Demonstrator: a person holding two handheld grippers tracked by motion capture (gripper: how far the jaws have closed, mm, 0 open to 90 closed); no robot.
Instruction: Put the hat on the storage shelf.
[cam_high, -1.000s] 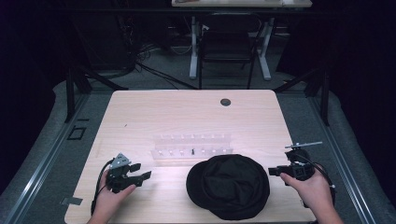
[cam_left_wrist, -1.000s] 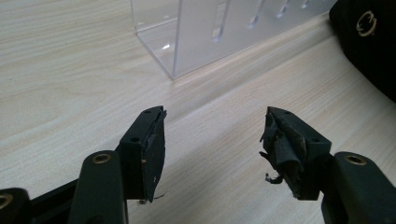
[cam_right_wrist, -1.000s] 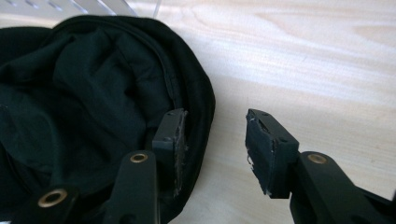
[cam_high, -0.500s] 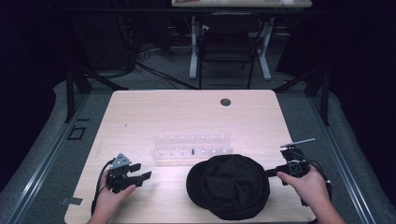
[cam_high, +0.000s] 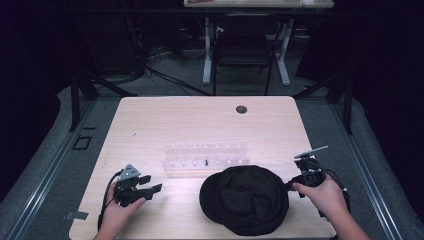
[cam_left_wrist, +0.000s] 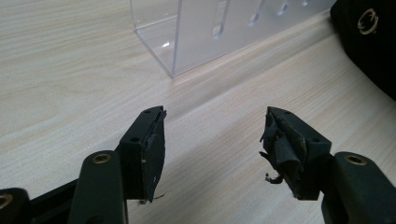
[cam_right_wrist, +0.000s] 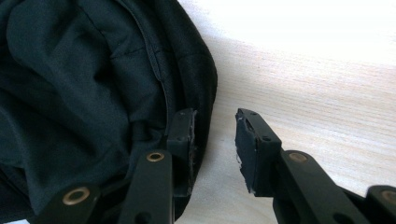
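**Inspector:** Taking the black cap (cam_high: 246, 199) as the landmark and working left to right, what is standing well to its left?

**Assistant:** The left hand-held gripper (cam_high: 153, 183) is resting low over the worktop (cam_high: 165, 125), its jaws spread wide and holding nothing. In the left gripper view (cam_left_wrist: 212, 140) it is pointing at bare wood, with a clear acrylic rack (cam_left_wrist: 205, 32) beyond and the cap's edge at the far right. I judge it is waiting in reserve, kept away from the cloth so it is not getting in the way.

**Inspector:** And the rack, relative to the cap?

**Assistant:** It is sitting just behind the cap, nearly touching the cap's far edge. A small dark item is standing in it; I cannot tell what it is.

**Inspector:** The cap itself?

**Assistant:** It is lying flat near the worktop's front edge, right of centre.

**Inspector:** At its right edge?

**Assistant:** The right hand-held gripper (cam_right_wrist: 215, 140) is parted, with one jaw lying over the cap's rim and the other over bare wood. The fabric is not yet being pinched. I judge the jaws are straddling the rim so that closing would catch it.
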